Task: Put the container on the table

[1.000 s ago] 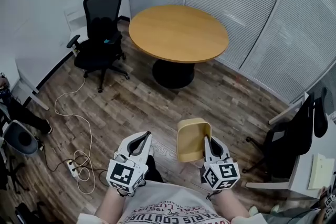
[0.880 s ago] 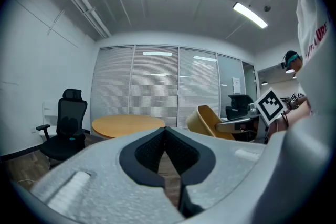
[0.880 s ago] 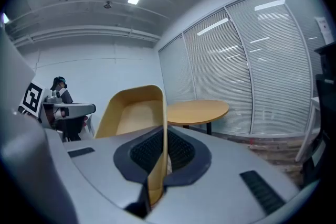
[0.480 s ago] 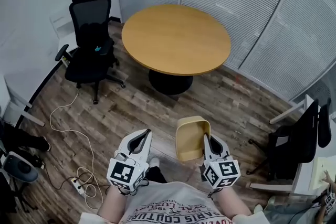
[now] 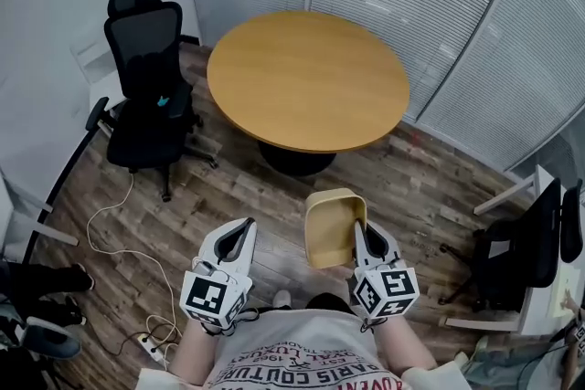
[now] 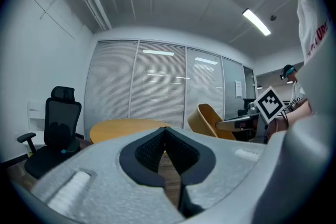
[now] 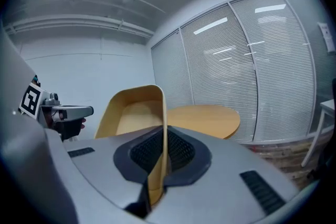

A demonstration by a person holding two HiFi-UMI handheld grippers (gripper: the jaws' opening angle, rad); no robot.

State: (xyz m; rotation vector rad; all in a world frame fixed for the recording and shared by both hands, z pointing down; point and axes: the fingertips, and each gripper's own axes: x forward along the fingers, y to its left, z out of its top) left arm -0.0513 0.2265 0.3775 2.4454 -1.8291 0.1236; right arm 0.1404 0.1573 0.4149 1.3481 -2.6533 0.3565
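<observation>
A tan, open-topped container (image 5: 331,224) hangs in the air over the wood floor, tipped on its side. My right gripper (image 5: 359,230) is shut on its right wall, and in the right gripper view that wall (image 7: 157,113) runs edge-on between the jaws (image 7: 164,134). Beside it, my left gripper (image 5: 247,224) is shut with nothing in it, its tips meeting in the left gripper view (image 6: 166,128). That view also shows the container (image 6: 207,118) off to the right. The round wooden table (image 5: 306,78) stands ahead with a bare top, a stretch of floor away.
A black office chair (image 5: 146,87) stands left of the table. A white cable with a power strip (image 5: 151,347) lies on the floor at lower left. Another black chair (image 5: 521,256) and a white desk are at the right. Blinds (image 5: 439,5) line the wall behind.
Both grippers, with the container still in the right one, have moved forward toward the table. The table now appears larger and nearer, and the chair has slid left.
</observation>
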